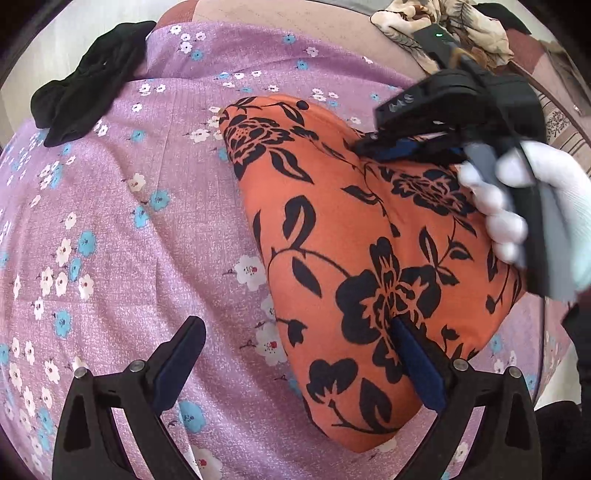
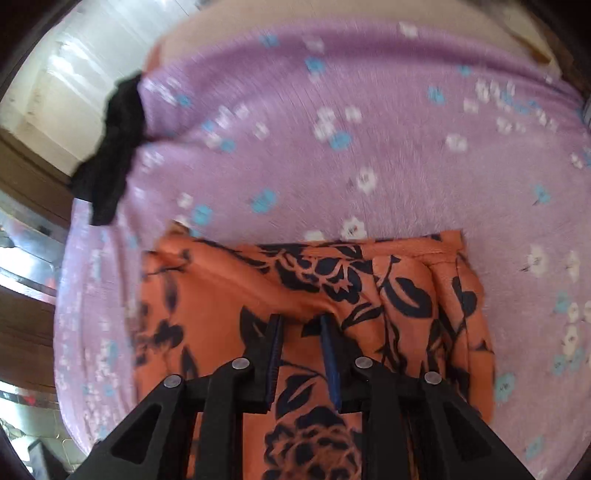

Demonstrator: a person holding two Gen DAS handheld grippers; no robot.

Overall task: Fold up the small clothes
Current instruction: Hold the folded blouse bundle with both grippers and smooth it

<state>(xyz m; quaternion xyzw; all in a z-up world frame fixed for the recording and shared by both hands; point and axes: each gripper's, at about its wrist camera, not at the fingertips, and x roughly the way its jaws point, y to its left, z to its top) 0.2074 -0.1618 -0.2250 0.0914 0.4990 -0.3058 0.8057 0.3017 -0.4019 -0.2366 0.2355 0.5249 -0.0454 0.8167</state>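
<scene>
A lilac floral bedsheet is covering the surface, and the orange black-flowered garment is lying folded on it. A black garment is sitting at the sheet's far edge. Only the left wrist view is showing the beige patterned cloth, the white-gloved hand and the left gripper, spread wide, one finger resting on the orange cloth. The right gripper is pinching a ridge of it.

The orange garment is smooth, thin printed cloth, lying on a lilac bedsheet of matt, finely ribbed weave. The black garment looks like sheer crumpled knit. Both grippers are matt black plastic with dull metal pins.
</scene>
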